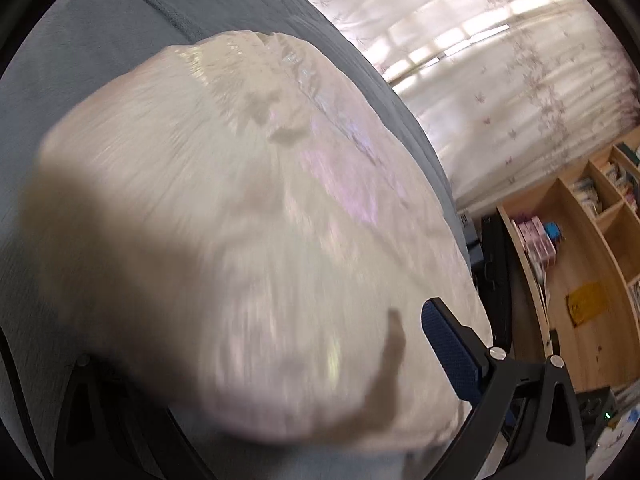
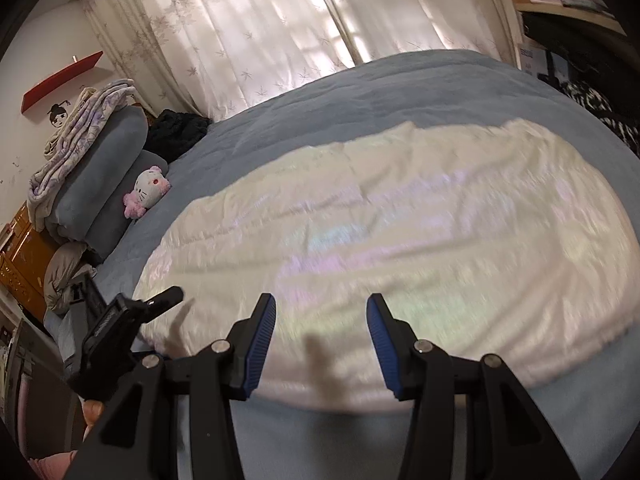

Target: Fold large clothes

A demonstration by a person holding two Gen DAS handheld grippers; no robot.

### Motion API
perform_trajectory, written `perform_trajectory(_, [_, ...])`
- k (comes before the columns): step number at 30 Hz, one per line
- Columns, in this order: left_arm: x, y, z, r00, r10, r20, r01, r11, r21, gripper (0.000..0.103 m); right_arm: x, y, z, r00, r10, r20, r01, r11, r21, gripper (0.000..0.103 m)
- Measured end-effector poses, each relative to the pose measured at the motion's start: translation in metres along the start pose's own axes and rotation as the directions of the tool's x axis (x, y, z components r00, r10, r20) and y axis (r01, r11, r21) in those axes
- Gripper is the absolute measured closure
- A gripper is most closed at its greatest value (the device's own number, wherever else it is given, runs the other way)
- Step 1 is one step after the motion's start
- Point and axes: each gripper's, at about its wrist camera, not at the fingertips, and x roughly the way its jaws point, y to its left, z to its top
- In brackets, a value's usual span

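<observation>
Across the blue-grey bed [image 2: 400, 92] lies the task's thing, a large, shiny cream garment [image 2: 380, 232] with a faint iridescent sheen, spread nearly flat with long shallow creases. Its near hem runs just beyond the right gripper [image 2: 321, 344], which hovers over that edge with its jaws wide and nothing between them.

The left gripper [image 2: 160, 300] shows at the garment's left edge in the right wrist view. In its own view, cloth [image 1: 240, 220] billows close and blurred over the spot where one finger should be, and only the other blue pad [image 1: 450, 354] is clear. Whether the jaws are pinching the fabric I cannot tell.

My judgement is that a fold is just being set up. To do it well, each gripper should take the near hem close to a corner, pinch both layers if the cloth is doubled, and lift evenly so the slippery fabric does not slide or bunch. Carrying the edge low toward the curtain [image 2: 260, 32] side and matching hem to hem should keep the creases from being trapped.
</observation>
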Motion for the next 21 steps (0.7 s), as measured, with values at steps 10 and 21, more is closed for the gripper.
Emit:
perform_trajectory(10, [0.025, -0.010, 0.006, 0.995, 0.054, 0.088, -0.057, 0.998, 0.030, 0.001, 0.070, 0.029, 0.083, 0.980, -0.165, 0.112, 0.176, 0.980, -0.095, 0.063])
perform_trajectory(21, [0.028, -0.014, 0.001, 0.993, 0.037, 0.109, -0.047, 0.995, 0.088, 0.001, 0.179, -0.008, 0.076, 0.959, -0.284, 0.013, 0.284, 0.955, -0.083, 0.070])
